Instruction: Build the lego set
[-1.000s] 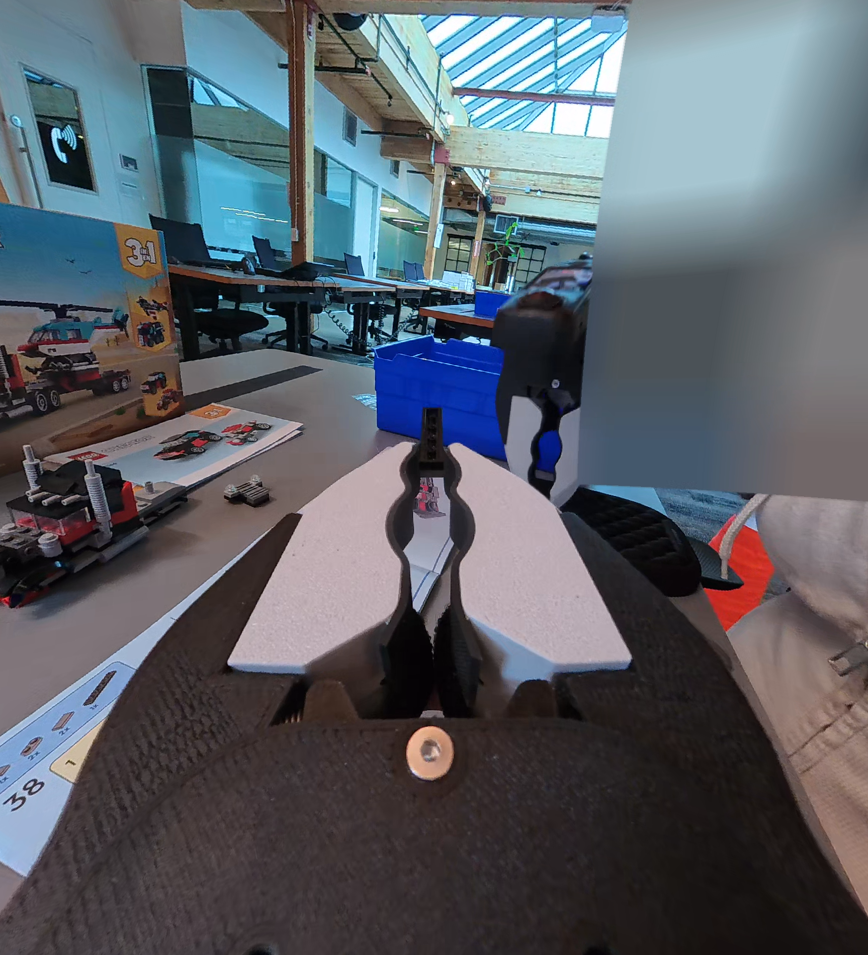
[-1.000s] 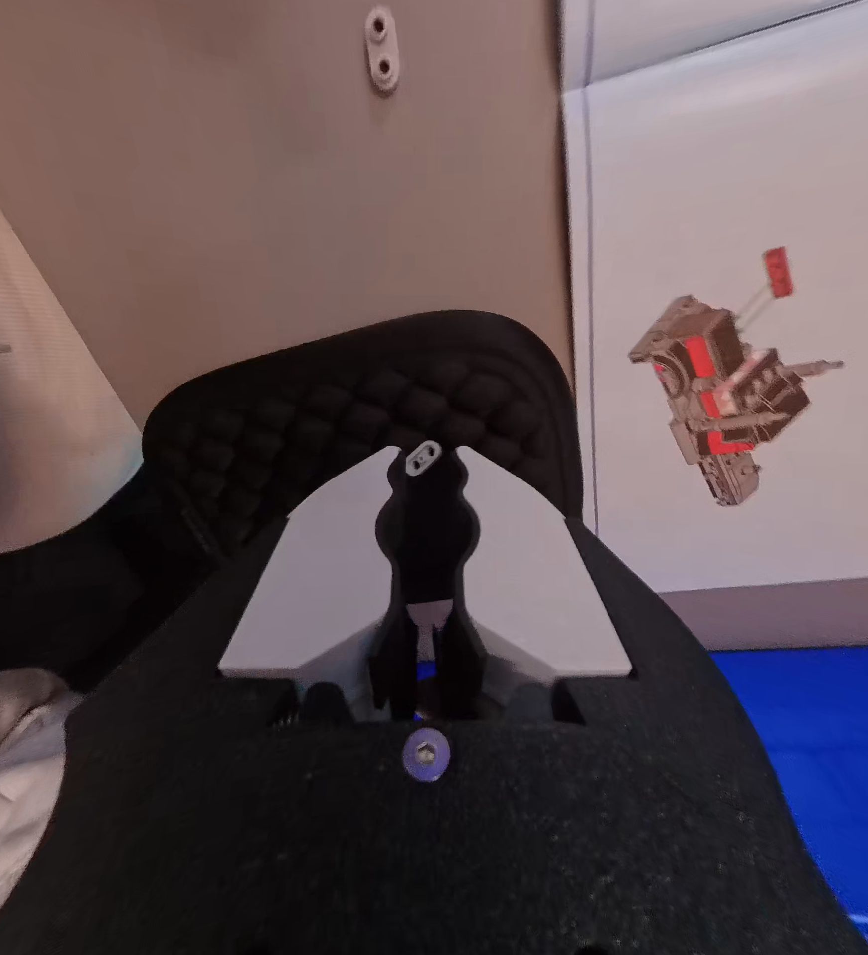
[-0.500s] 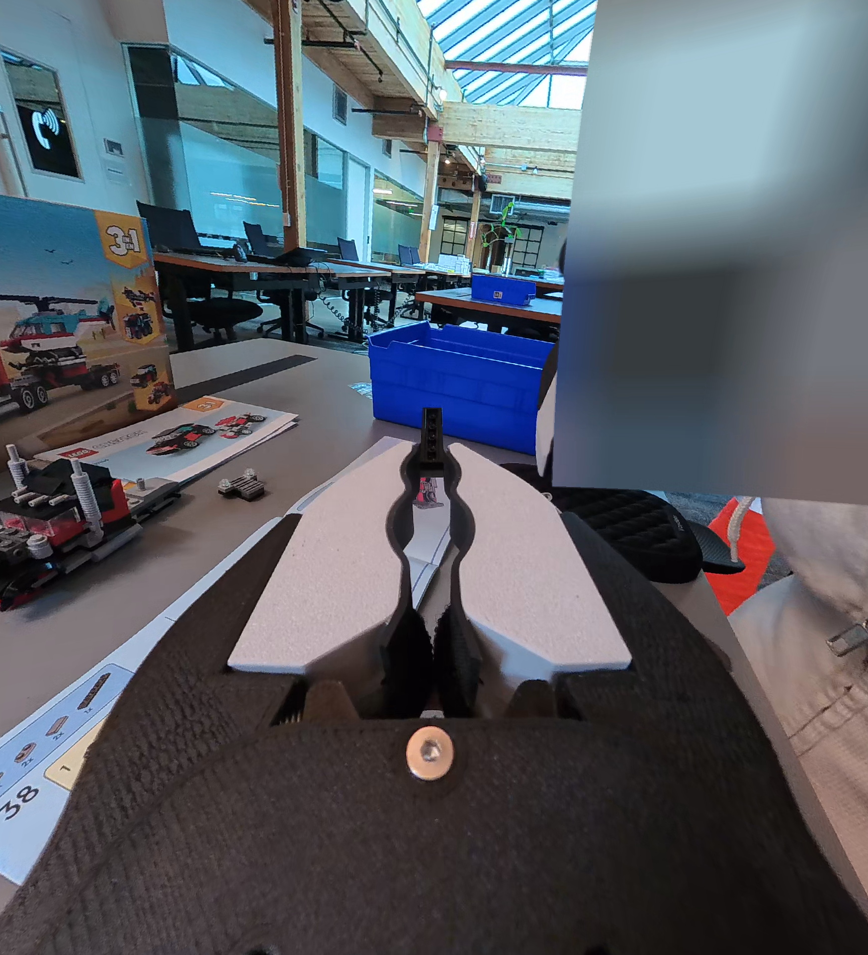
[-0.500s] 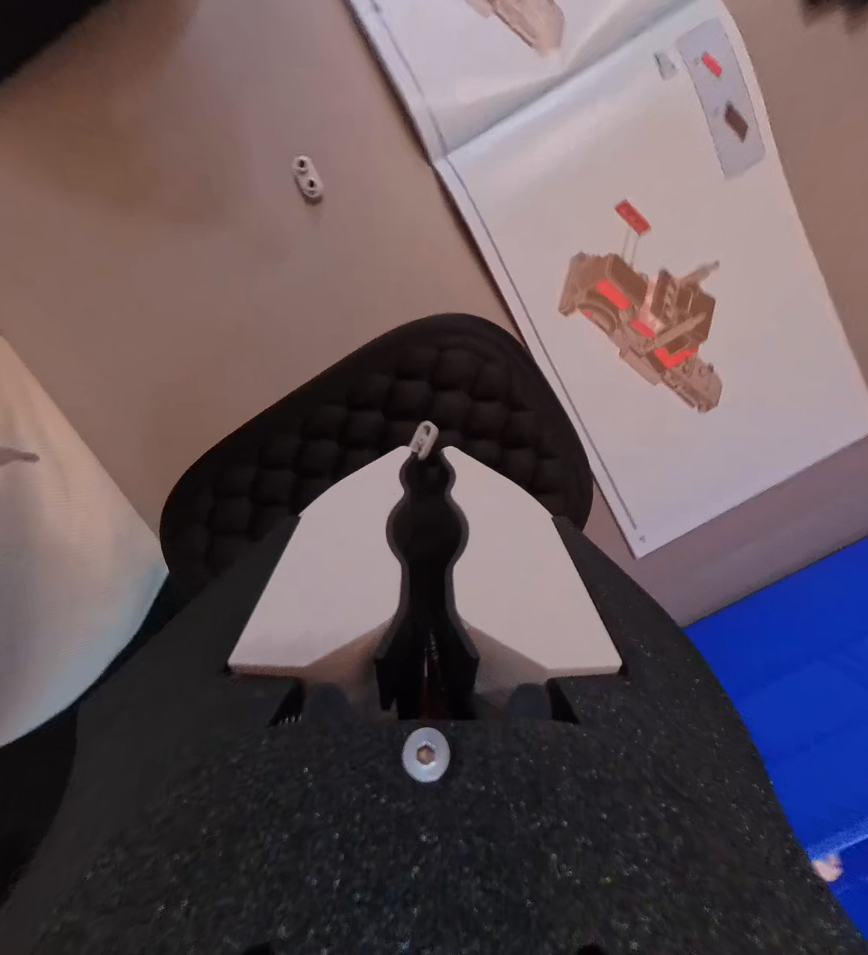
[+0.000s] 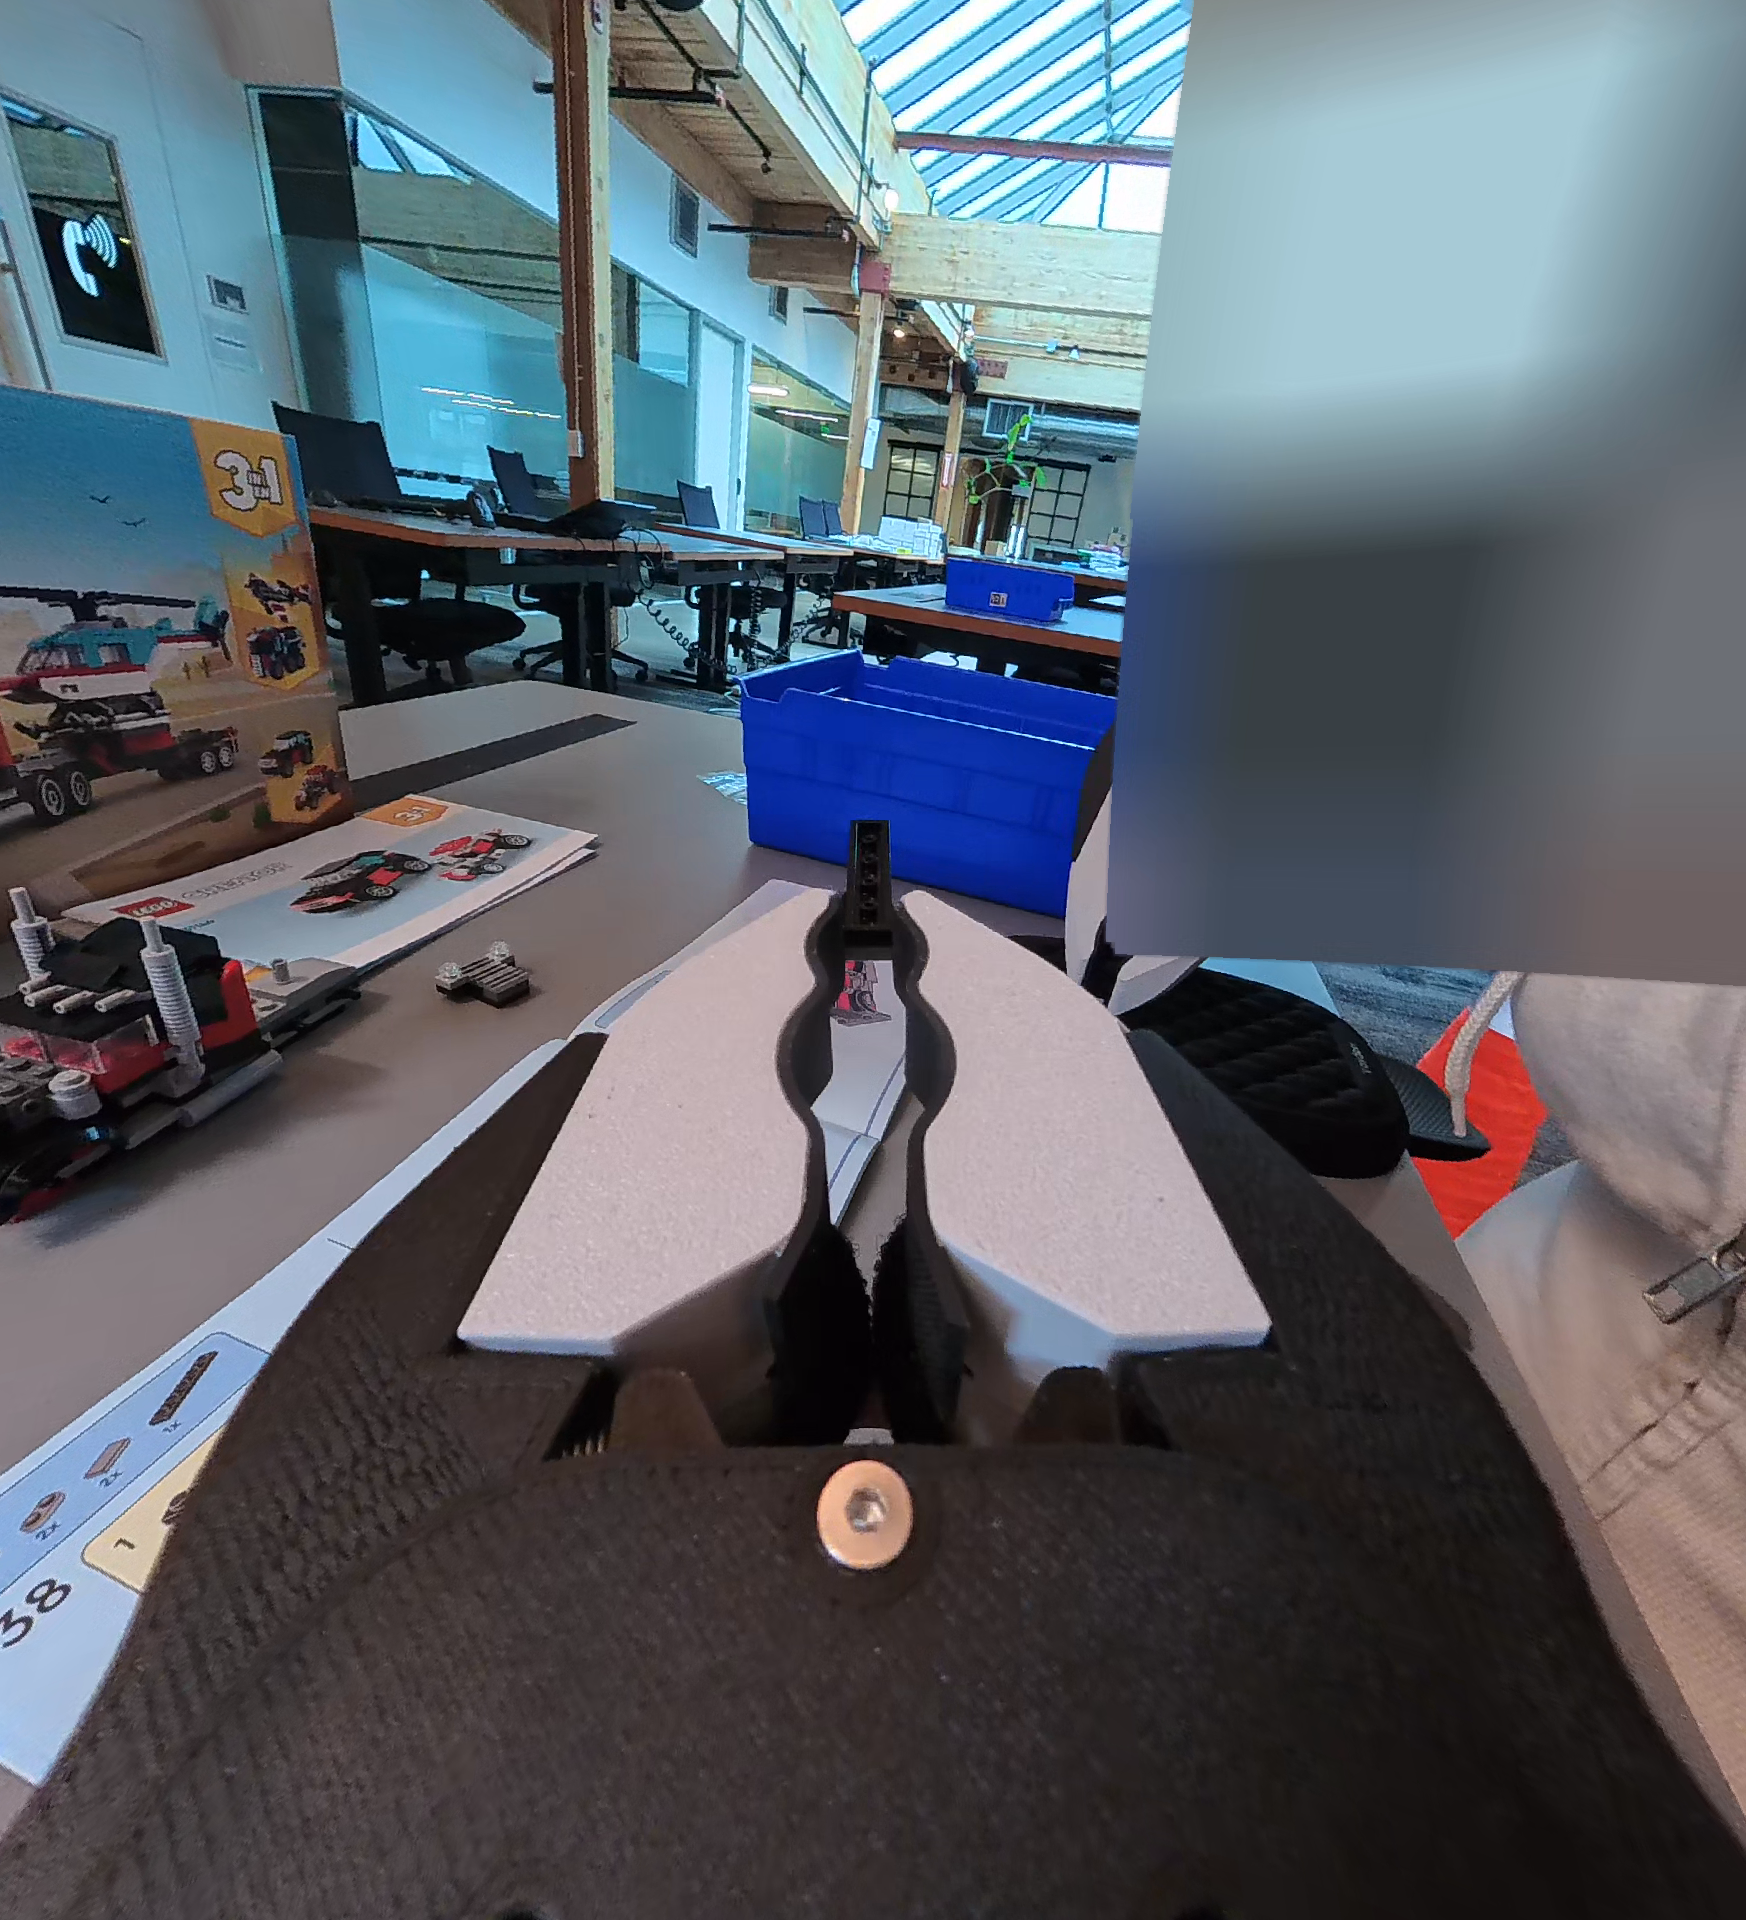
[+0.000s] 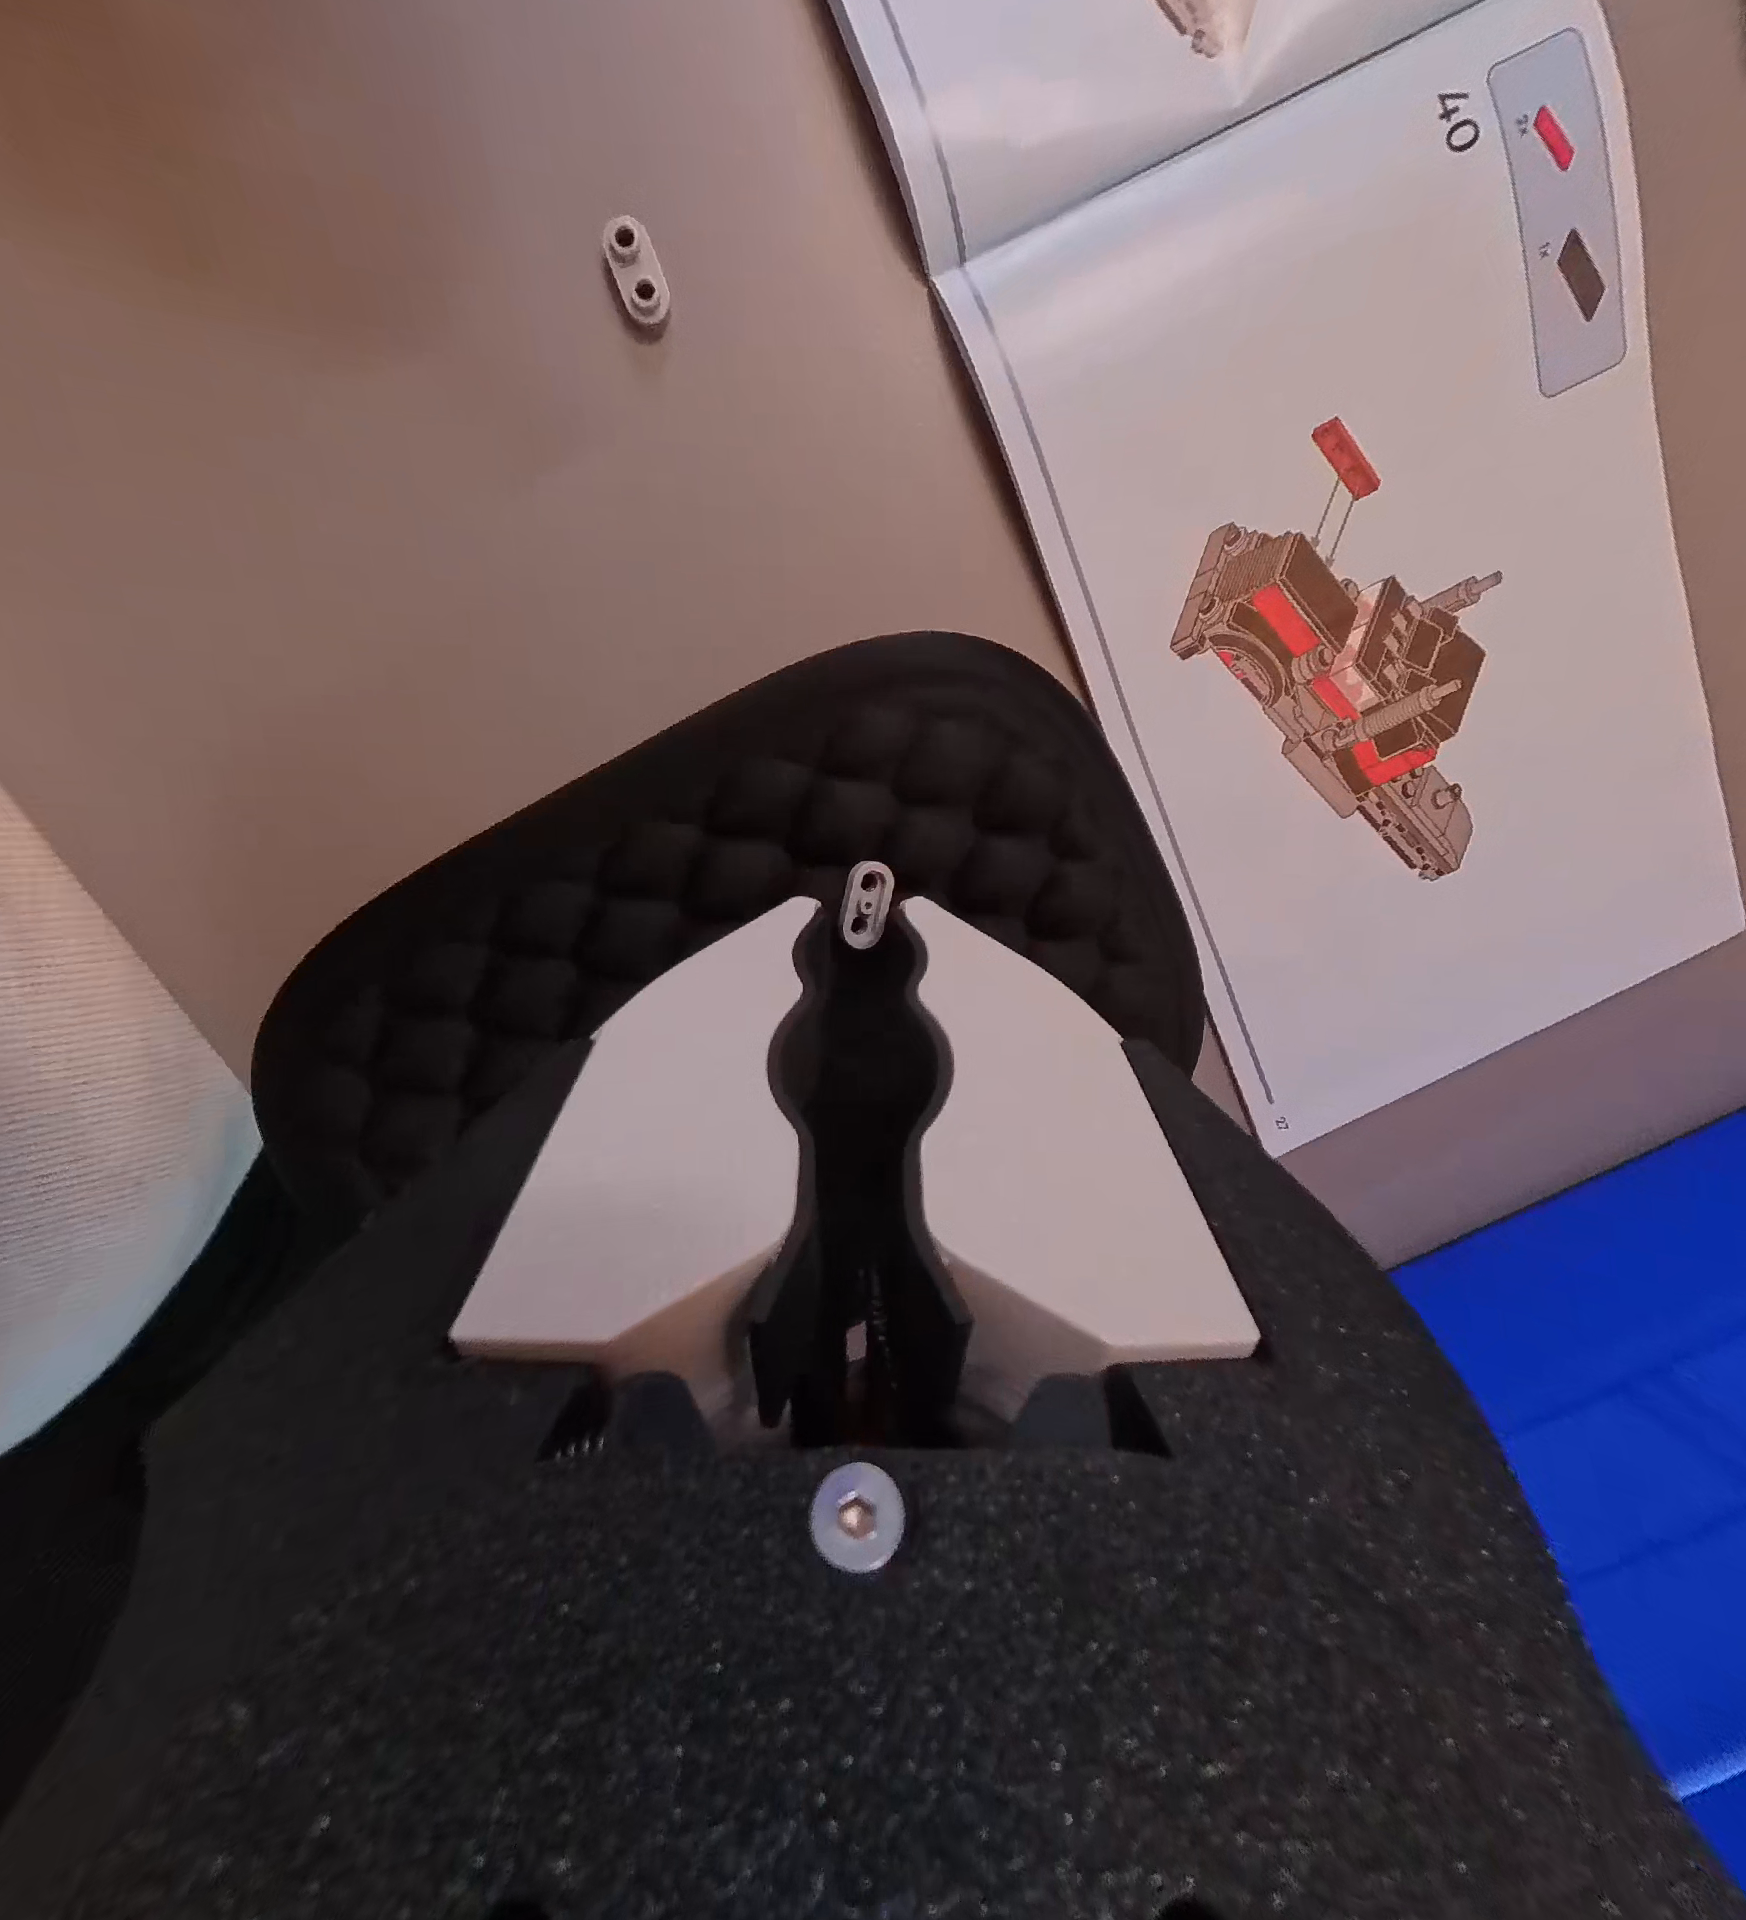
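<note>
The left gripper (image 5: 869,914) has its jaws pressed on a thin black studded strip (image 5: 869,868), which stands upright out of the tips. The right gripper (image 6: 867,920) has its jaws closed on a small grey two-hole piece (image 6: 869,902), held at the very tips above a black quilted pad (image 6: 744,831).

Taking the open instruction booklet (image 6: 1368,520) as the landmark: it lies flat on the bench (image 6: 277,468), under and ahead of the left gripper. A second grey two-hole piece (image 6: 635,262) lies loose on the bench to the booklet's left in the right wrist view, well apart from the held one. In the left wrist view, a small dark grey assembly (image 5: 484,977) sits just left of the booklet, and the part-built red and black truck (image 5: 100,1060) stands farther left. Behind the truck lie a closed booklet (image 5: 349,883) and the upright set box (image 5: 100,644). A blue bin (image 5: 910,769) stands beyond the open booklet's far end.
</note>
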Action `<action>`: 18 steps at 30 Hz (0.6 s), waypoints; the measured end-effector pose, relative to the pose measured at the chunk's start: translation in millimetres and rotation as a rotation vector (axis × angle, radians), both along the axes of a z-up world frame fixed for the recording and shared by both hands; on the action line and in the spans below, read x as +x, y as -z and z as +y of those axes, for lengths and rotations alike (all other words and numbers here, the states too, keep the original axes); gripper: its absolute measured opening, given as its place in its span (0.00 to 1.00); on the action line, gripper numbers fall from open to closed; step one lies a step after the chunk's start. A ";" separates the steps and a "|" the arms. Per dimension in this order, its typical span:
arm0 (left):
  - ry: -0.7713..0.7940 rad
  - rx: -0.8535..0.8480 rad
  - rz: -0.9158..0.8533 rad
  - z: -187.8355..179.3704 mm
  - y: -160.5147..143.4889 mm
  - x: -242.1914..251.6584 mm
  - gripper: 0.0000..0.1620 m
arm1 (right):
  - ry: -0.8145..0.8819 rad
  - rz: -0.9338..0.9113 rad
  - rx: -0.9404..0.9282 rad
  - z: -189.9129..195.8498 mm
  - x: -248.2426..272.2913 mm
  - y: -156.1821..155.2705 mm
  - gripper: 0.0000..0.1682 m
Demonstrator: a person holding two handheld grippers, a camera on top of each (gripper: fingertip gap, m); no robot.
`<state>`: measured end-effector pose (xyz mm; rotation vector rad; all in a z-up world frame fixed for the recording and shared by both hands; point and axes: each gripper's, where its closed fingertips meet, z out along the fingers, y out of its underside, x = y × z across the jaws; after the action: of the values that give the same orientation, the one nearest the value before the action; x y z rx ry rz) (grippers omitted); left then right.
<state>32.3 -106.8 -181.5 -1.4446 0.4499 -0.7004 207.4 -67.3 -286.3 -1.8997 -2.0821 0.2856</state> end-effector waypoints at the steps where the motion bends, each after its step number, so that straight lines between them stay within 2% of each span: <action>1: 0.000 0.000 -0.001 -0.1 -0.1 -0.1 0.05 | 0.007 0.006 -0.015 -0.4 -0.2 -0.7 0.07; 10: 0.011 -0.002 0.010 -0.6 0.8 2.1 0.05 | 0.104 0.079 -0.210 1.7 -2.6 -2.0 0.08; 18: 0.021 -0.003 0.014 -1.0 1.4 3.4 0.05 | 0.103 0.066 -0.229 1.2 -2.7 2.5 0.05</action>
<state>35.7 -107.8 -182.9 -1.4497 0.4755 -0.7086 204.7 -66.1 -288.7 -2.0882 -1.9733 0.5764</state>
